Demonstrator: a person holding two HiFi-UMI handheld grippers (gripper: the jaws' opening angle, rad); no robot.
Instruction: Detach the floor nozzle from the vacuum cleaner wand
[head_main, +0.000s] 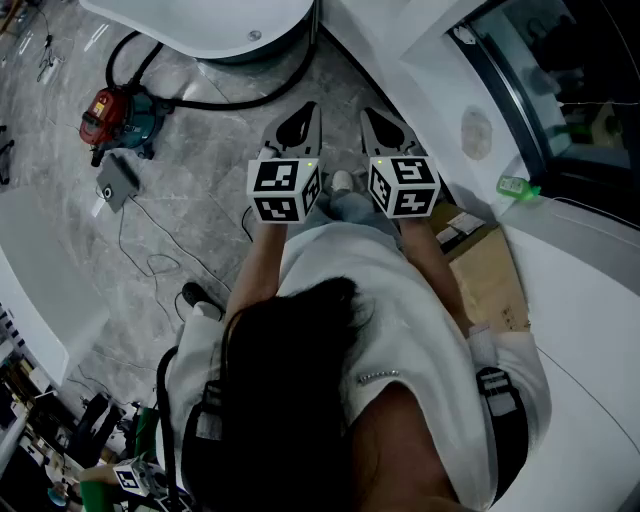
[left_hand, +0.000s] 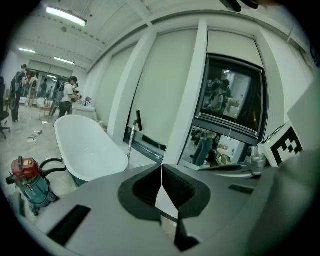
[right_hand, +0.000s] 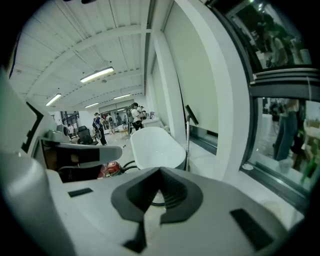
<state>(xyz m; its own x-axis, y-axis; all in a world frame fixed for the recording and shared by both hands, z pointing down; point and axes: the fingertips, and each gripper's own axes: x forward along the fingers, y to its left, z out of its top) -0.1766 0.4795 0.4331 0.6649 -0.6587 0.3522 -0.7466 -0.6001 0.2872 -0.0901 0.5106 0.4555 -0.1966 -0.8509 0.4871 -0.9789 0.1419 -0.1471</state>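
1. Grey marble floor fills your head view; the red vacuum cleaner sits far left, near the white bathtub.
2. Only the gripper views show distant people; your left gripper and right gripper are both closed, empty.

We count two grippers, the left gripper and the right gripper, one red vacuum cleaner, one white bathtub, one green bottle and one cardboard box.
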